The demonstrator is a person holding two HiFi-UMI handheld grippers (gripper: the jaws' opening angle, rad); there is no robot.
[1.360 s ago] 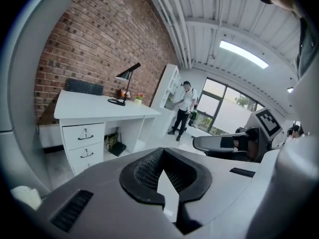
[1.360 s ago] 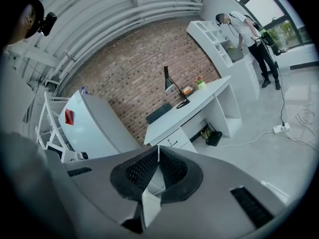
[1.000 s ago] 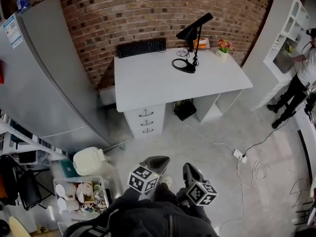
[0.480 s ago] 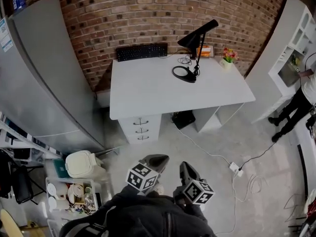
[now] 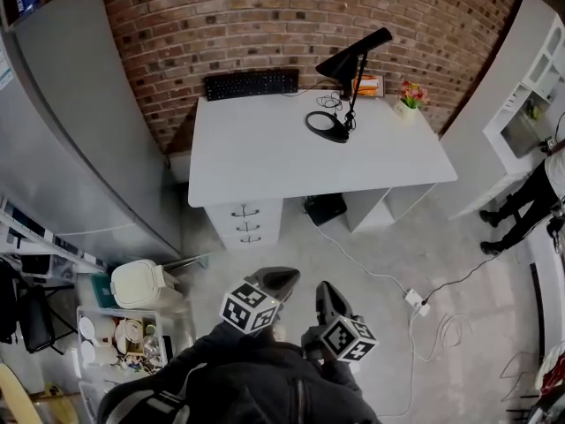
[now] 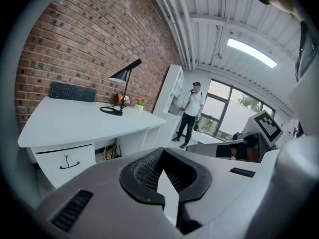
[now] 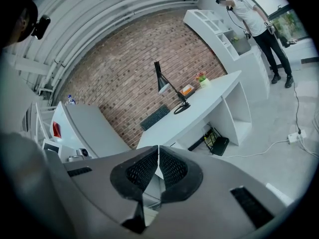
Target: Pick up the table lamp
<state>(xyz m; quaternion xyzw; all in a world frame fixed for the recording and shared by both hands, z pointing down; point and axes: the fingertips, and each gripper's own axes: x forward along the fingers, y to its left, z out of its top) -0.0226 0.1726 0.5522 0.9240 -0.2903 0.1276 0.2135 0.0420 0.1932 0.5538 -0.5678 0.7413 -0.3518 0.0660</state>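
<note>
The black table lamp [image 5: 350,67] stands at the back of the white desk [image 5: 265,162], its ring base [image 5: 325,124] flat on the top and its cone shade tilted up to the right. In the left gripper view the lamp [image 6: 123,86] is far ahead, as is the lamp [image 7: 168,87] in the right gripper view. Both grippers are low at the bottom of the head view, well short of the desk. My left gripper [image 5: 281,280] is shut with nothing in it, and my right gripper [image 5: 325,295] is likewise shut and empty.
A black keyboard [image 5: 251,84] and a small flower pot [image 5: 407,95] share the desk. A grey cabinet [image 5: 79,122] stands at the left, with a white bin [image 5: 146,283] and a crate of dishes [image 5: 119,338] below it. A power strip [image 5: 415,301] with cables lies on the floor. A person [image 5: 538,193] stands by the white shelves [image 5: 521,87].
Both grippers and the head camera have moved toward the desk, which sits a little larger and more centred. The jaws of both stayed shut. The lamp has not moved.
</note>
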